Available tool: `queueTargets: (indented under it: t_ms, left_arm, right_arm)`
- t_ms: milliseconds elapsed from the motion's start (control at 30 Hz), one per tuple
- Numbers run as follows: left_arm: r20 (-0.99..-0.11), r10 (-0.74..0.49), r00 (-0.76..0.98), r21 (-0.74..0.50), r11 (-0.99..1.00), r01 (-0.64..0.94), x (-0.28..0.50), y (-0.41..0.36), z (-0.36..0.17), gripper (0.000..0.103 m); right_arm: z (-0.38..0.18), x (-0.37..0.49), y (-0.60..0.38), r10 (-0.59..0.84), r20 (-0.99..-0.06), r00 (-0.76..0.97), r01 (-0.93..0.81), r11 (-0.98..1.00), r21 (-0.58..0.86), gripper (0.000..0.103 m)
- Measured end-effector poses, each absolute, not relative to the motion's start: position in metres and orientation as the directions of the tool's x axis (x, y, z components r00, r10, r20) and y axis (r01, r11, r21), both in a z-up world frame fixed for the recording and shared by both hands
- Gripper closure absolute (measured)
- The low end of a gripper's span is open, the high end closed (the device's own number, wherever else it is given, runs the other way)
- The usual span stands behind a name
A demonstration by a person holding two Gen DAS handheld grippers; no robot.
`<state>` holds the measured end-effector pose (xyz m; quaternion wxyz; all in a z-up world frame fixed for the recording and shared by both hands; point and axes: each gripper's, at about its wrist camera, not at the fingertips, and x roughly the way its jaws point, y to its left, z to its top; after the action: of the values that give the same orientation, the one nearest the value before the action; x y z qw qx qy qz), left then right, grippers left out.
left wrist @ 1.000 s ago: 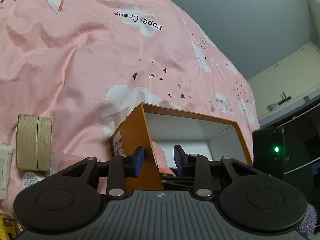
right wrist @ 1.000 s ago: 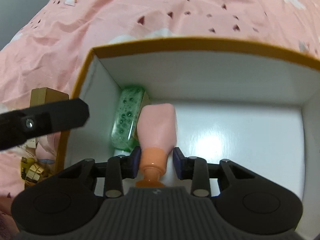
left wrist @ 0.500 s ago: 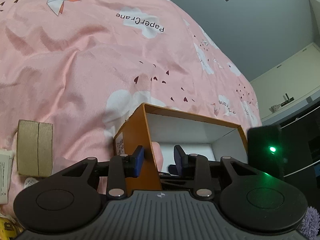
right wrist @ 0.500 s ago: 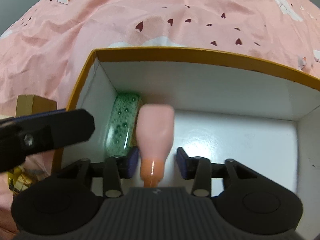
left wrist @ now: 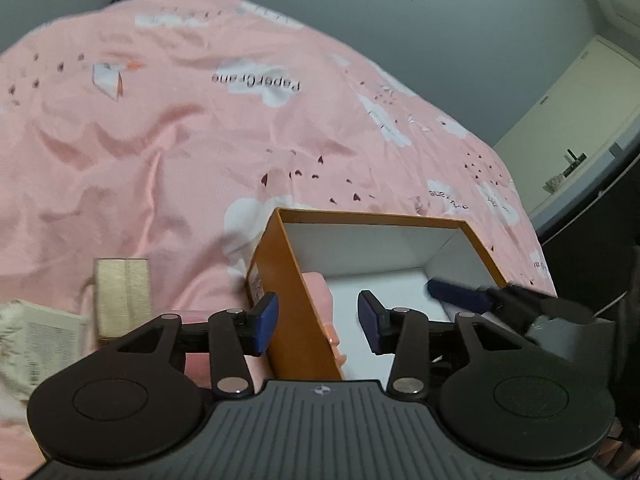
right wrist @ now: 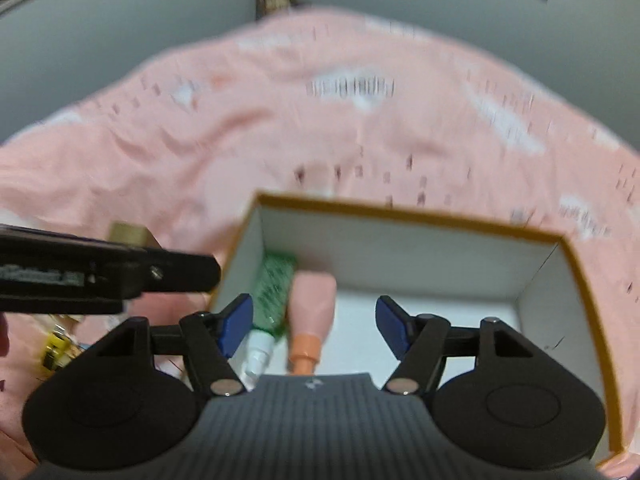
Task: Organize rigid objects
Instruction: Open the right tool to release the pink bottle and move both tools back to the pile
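An orange box (left wrist: 292, 300) with a white inside lies on the pink bedsheet. In it, along its left wall, lie a green bottle (right wrist: 274, 292) and a pink bottle (right wrist: 314, 304) with an orange cap. My right gripper (right wrist: 315, 324) hovers above the pink bottle; its jaws are opening and its pads are clear of the bottle. My left gripper (left wrist: 318, 322) straddles the box's left wall. Its jaws are opening, and the right pad stands well off the wall. The right gripper's finger (left wrist: 460, 296) shows over the box's right side.
A gold box (left wrist: 122, 300) and a white printed carton (left wrist: 36, 340) lie left of the orange box. A small yellow item (right wrist: 58, 350) sits at the lower left. The left gripper's arm (right wrist: 120, 276) crosses in from the left. Grey wall lies beyond the bed.
The right gripper let go of the pink bottle, which now lies in the box, and rose back. The left jaws widened off the box wall and that hand lifted a little.
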<state>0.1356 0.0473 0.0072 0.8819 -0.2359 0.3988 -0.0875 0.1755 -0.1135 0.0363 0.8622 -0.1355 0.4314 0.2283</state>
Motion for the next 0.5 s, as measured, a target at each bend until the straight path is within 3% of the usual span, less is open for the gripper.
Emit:
queueTargets:
  t_ms: [133, 333, 500]
  left_arm:
    - [-0.636, -0.326, 0.7, -0.461, 0.887, -0.005, 0.109, 0.061, 0.026, 0.049]
    - [-0.652, -0.285, 0.703, -0.426, 0.904, -0.028, 0.074, 0.089, 0.035, 0.048]
    - [-0.711, -0.231, 0.664, -0.392, 0.914, -0.102, 0.05, 0.106, 0.02, 0.048]
  right_arm:
    - [0.059, 0.143, -0.115, 0.315, -0.718, 0.621, -0.52, 0.851, -0.077, 0.033]
    - [0.077, 0.106, -0.117, 0.497, -0.686, 0.532, -0.555, 0.816, 0.16, 0.029]
    - [0.065, 0.078, -0.091, 0.555, -0.697, 0.454, -0.611, 0.763, 0.21, 0.031]
